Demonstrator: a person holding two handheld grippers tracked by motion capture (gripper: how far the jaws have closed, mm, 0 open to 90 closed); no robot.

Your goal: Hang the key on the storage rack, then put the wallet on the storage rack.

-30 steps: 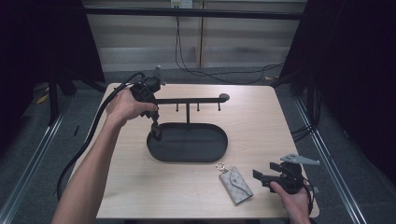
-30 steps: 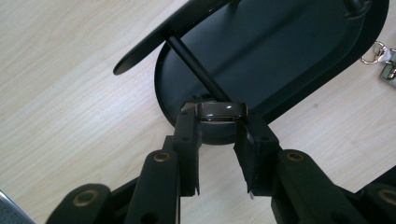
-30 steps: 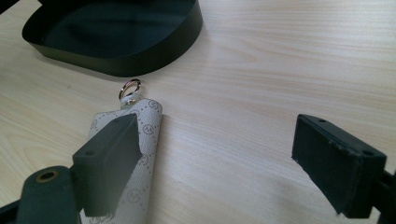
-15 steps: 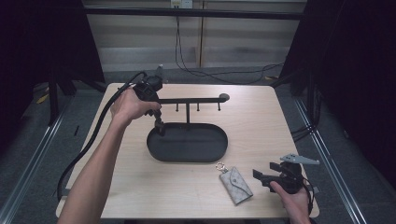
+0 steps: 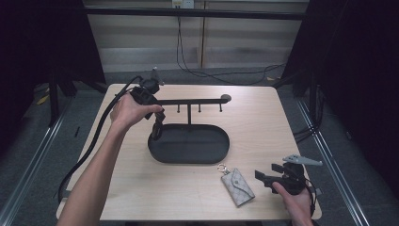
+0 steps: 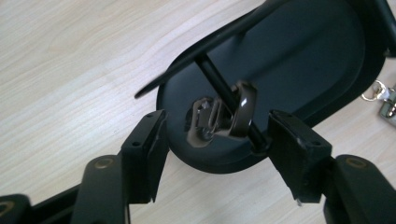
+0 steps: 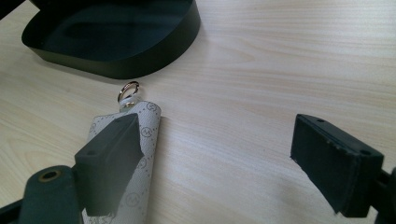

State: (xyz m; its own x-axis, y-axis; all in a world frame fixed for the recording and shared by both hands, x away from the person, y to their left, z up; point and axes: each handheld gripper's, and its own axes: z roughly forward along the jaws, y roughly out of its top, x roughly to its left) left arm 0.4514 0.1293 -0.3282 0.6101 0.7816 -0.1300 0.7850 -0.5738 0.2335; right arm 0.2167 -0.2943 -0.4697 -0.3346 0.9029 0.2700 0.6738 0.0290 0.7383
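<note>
My left tongs [image 6: 212, 140] have just been opening around the small, hard, shiny dark metal clip [image 6: 223, 116] in the black oval tray [image 6: 308, 60]; I would pinch its thick loop, right tongs [image 7: 217, 154] open.

high view looks down; both close tongs views share the black tray [image 5: 188, 150].

A pale wooden table [image 5: 263, 127] is standing on a grey floor [image 5: 42, 155]. Behind the table, black cables [image 5: 221, 75] are trailing across the floor, and a slatted wall [image 5: 141, 42] is rising beyond them.
</note>
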